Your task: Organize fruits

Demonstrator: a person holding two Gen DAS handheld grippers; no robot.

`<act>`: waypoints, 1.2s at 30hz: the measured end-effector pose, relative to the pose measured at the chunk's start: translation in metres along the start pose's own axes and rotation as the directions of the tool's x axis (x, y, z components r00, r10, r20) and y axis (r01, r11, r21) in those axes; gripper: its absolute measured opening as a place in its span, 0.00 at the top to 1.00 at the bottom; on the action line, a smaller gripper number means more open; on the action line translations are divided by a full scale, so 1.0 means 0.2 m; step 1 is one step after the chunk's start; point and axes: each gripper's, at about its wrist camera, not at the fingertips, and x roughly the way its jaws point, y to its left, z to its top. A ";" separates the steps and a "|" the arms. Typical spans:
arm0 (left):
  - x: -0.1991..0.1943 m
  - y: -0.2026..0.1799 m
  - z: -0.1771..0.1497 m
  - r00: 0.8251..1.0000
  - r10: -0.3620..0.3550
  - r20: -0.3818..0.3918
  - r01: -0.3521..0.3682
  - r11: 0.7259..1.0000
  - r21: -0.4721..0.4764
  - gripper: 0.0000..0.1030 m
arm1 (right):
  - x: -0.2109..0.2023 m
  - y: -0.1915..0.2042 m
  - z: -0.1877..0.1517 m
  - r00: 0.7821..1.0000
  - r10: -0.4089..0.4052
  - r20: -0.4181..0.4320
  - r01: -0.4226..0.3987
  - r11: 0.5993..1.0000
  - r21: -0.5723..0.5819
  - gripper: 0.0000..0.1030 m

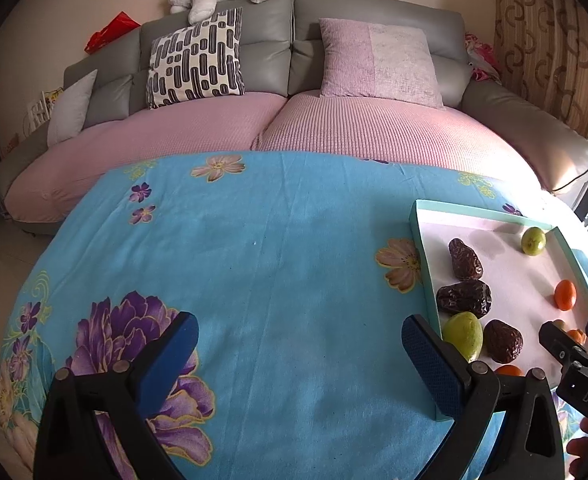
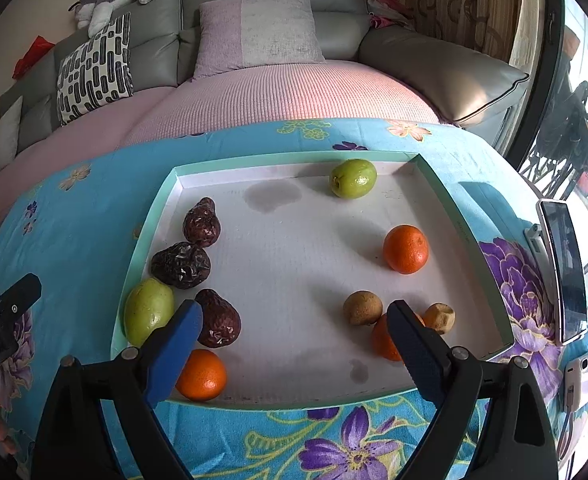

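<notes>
- The tray (image 2: 146, 236), a shallow white one with a mint-green rim, sat on the counter (image 1: 274, 260) under a blue floral cloth, over on the right side.
- Fruit was scattered all over it. Three wrinkly dark red dates ran along the left wall: the far date (image 2: 202, 222), the middle date (image 2: 181, 265) and the near date (image 2: 218, 319).
- A green fruit (image 2: 148, 310) leaned against the left rim just beside the middle date, and another green one (image 2: 353, 178) sat way off by the far wall.
- Oranges: the right orange (image 2: 405, 249) was out on its own, the near orange (image 2: 202, 375) sat at the front edge, and a third orange (image 2: 383, 340) was half hidden behind a finger.
- Two small brownish fruits (image 2: 362, 307) sat by that third orange. Longans maybe, hard to say.
- The right claw (image 2: 294, 350) hovered over the tray's near end, spread wide, gripping nothing.
- The left claw (image 1: 299, 364) hung over bare cloth left of the tray, also wide apart and empty.
- A phone (image 2: 563, 268) stood propped up right of the tray.
</notes>
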 end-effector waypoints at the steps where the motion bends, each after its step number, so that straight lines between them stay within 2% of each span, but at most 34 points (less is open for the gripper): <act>1: -0.01 0.00 -0.01 1.000 0.006 0.007 -0.006 1.000 0.007 0.00 | 0.00 0.01 -0.01 1.000 0.004 -0.002 -0.004 1.000 0.000 0.09; 5: -0.06 -0.01 -0.04 0.995 0.094 0.030 -0.094 0.996 0.009 0.00 | -0.01 0.04 -0.06 1.000 0.017 -0.009 -0.017 1.000 -0.015 0.09; 9: -0.08 0.03 -0.07 0.991 0.131 0.025 -0.131 0.991 -0.009 0.00 | -0.04 0.07 -0.10 1.000 0.022 -0.004 -0.023 0.999 -0.041 0.09; 15: -0.09 0.04 -0.16 0.983 0.184 -0.001 -0.184 0.982 0.033 0.00 | -0.10 0.11 -0.19 1.000 0.024 0.002 -0.024 0.998 -0.064 0.09; 22: -0.11 0.05 -0.30 0.985 0.166 -0.051 -0.163 0.984 0.071 0.00 | -0.17 0.13 -0.30 0.999 0.047 0.013 -0.046 0.996 -0.081 0.09; 36: 0.00 0.13 -0.29 0.986 0.145 -0.086 -0.144 0.989 0.023 0.00 | -0.14 0.11 -0.27 1.000 0.021 0.020 -0.020 0.998 -0.067 0.09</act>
